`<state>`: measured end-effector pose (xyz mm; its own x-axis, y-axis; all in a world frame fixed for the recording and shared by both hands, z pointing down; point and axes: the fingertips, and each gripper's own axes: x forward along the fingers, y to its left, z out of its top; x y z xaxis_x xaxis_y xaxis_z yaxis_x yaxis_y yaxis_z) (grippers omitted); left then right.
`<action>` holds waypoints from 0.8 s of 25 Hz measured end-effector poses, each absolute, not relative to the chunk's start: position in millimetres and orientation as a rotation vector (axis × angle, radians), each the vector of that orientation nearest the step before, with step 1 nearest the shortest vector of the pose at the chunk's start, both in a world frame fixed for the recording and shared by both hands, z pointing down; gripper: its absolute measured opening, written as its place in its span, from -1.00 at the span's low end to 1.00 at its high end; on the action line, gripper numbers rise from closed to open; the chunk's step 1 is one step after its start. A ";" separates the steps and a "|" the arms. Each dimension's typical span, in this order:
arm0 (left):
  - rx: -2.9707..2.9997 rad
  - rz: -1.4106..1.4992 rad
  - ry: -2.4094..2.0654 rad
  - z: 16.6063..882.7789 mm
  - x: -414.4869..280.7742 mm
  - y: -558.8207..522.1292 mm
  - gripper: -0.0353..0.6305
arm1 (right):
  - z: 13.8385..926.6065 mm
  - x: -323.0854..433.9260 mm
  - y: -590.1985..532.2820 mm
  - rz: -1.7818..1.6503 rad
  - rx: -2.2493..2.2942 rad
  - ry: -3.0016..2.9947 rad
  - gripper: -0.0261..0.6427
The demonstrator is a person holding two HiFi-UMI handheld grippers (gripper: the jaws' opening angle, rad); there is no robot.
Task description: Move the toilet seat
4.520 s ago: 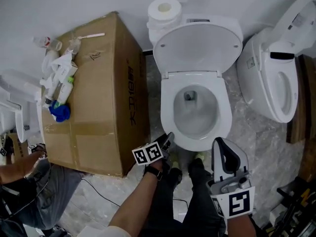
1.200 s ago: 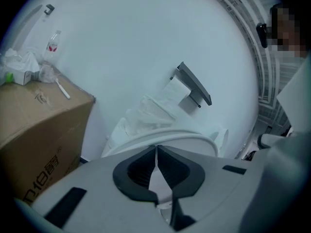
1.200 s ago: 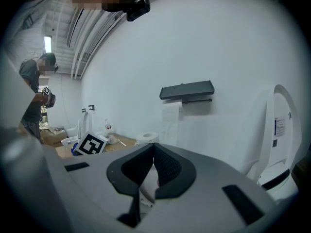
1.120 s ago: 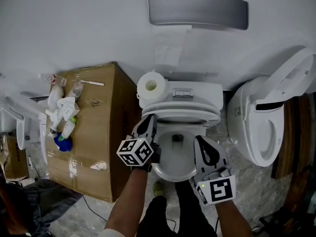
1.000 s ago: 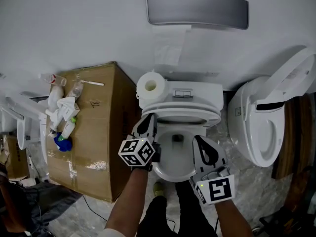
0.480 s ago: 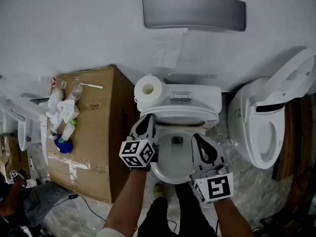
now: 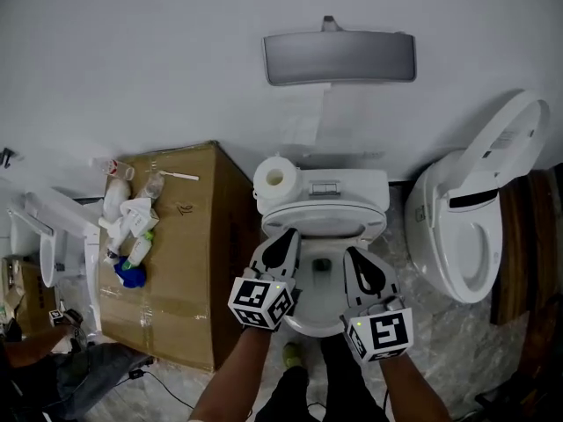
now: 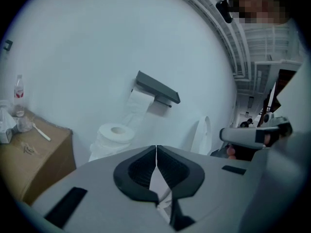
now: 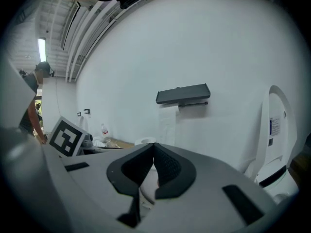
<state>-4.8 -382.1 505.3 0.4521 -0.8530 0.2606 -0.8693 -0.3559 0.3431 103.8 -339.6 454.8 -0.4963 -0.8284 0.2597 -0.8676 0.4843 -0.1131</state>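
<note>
The white toilet [image 7: 318,316] stands in the middle of the head view. Its lid and seat [image 7: 324,217] look raised toward the tank [image 7: 339,185] and are seen foreshortened. My left gripper [image 7: 283,236] hovers over the bowl's left side with its tips near the lid's lower edge; whether they touch it I cannot tell. It is shut, and in the left gripper view my left gripper [image 8: 156,148] has its pads meeting with nothing between them. My right gripper [image 7: 356,258] hangs over the bowl's right side, also shut and empty, as my right gripper [image 9: 153,147] shows in its own view.
A cardboard box [image 7: 189,253] with bottles and wipes stands left of the toilet. A paper roll [image 7: 275,178] sits on the tank's corner, under a grey wall dispenser [image 7: 339,57]. A second toilet [image 7: 457,236] with its lid up is at right. A person crouches at lower left [image 7: 53,381].
The head view has shifted. My left gripper has drifted a little right, from the bowl's left rim toward its middle. Both grippers stay shut.
</note>
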 end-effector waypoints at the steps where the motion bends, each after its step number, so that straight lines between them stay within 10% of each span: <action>1: 2.296 0.048 -1.431 492.7 -1.3 -374.9 -0.84 | 448.8 103.5 -335.5 0.343 1.483 -2.554 -0.89; 20: 2.569 0.065 -1.182 298.1 18.7 -210.7 -0.84 | 284.1 84.3 -201.9 0.133 1.574 -2.594 -0.89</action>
<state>18.7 -210.7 298.1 0.6582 -0.7335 0.1695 -0.7477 -0.6107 0.2607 84.3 -201.9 284.1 -0.4588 -0.8783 0.1346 -0.8874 0.4605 -0.0202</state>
